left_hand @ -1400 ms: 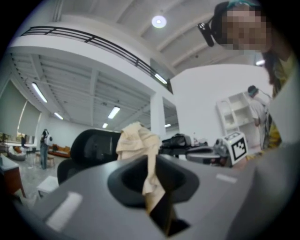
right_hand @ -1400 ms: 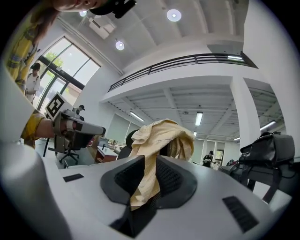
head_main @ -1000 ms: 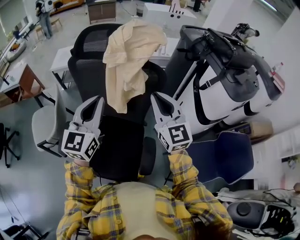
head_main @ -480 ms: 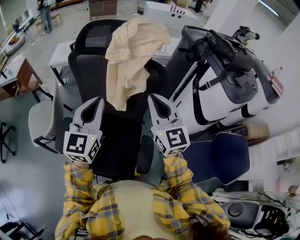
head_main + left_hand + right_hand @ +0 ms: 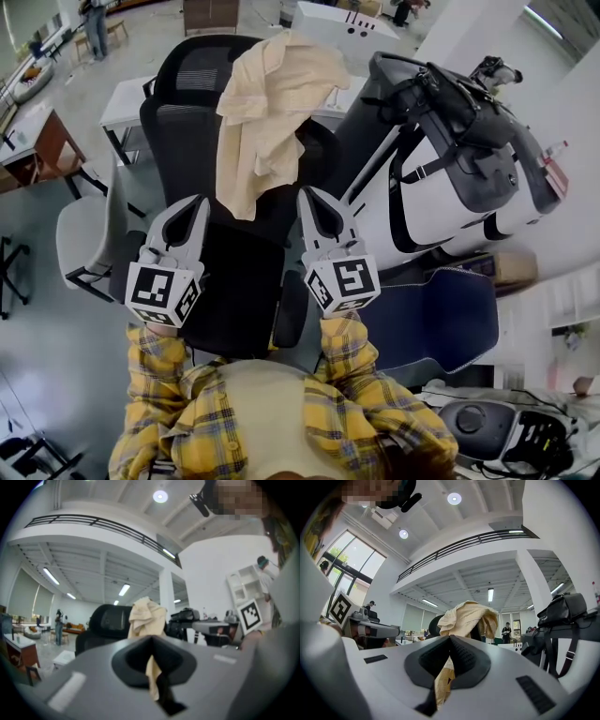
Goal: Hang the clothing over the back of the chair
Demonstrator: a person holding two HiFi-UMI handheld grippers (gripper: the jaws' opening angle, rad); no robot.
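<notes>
A pale yellow garment (image 5: 269,108) hangs draped over the top of the black office chair's back (image 5: 183,127), its loose end dangling down the front toward the seat (image 5: 234,291). My left gripper (image 5: 194,208) is shut and empty, just left of and below the dangling end. My right gripper (image 5: 312,199) is shut and empty too, to the right of the cloth and apart from it. In the left gripper view the garment (image 5: 146,613) shows beyond the shut left gripper (image 5: 151,641). In the right gripper view the garment (image 5: 466,618) sits on the chair beyond the shut right gripper (image 5: 450,639).
A black bag (image 5: 459,103) lies on a large white and black case at the right. A blue seat (image 5: 441,314) is below it. A grey chair (image 5: 84,244) stands at the left, white tables (image 5: 127,103) behind, a brown desk (image 5: 42,141) far left.
The right gripper has rolled a little and drifted slightly left. The garment stays draped on the chair back, and the left gripper has kept still.
</notes>
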